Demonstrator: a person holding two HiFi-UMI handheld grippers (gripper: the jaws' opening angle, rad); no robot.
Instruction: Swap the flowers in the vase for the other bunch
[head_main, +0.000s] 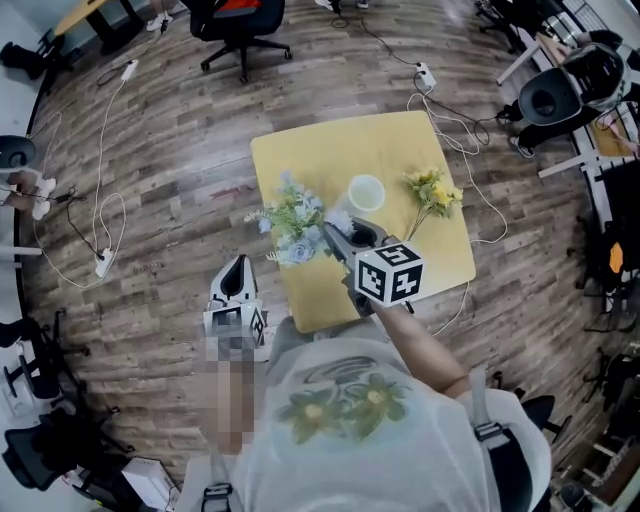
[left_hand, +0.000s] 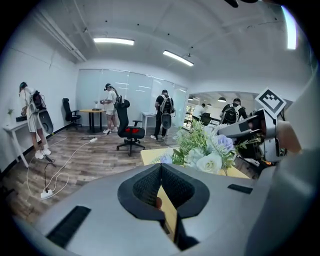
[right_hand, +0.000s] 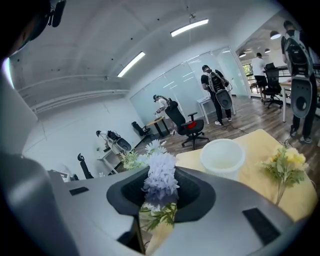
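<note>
We count two grippers in the head view: the left gripper (head_main: 238, 266) at lower left and the right gripper (head_main: 336, 236) near the middle. There are two bunches of flowers, one blue-and-white bunch (head_main: 290, 225) and one yellow bunch (head_main: 433, 192). We see one white vase (head_main: 366, 193) and one yellow table (head_main: 300, 150). One office chair (head_main: 240, 25) shows at the top edge. In the left gripper view we make out five people (left_hand: 164, 107) standing.

We see a pale yellow table (head_main: 300, 160) and a white vase (head_main: 353, 192). The blue-and-white bunch (head_main: 292, 225) has green leaves, as does the yellow bunch (head_main: 432, 190). The marker cube (head_main: 390, 272) shows black-and-white squares.
</note>
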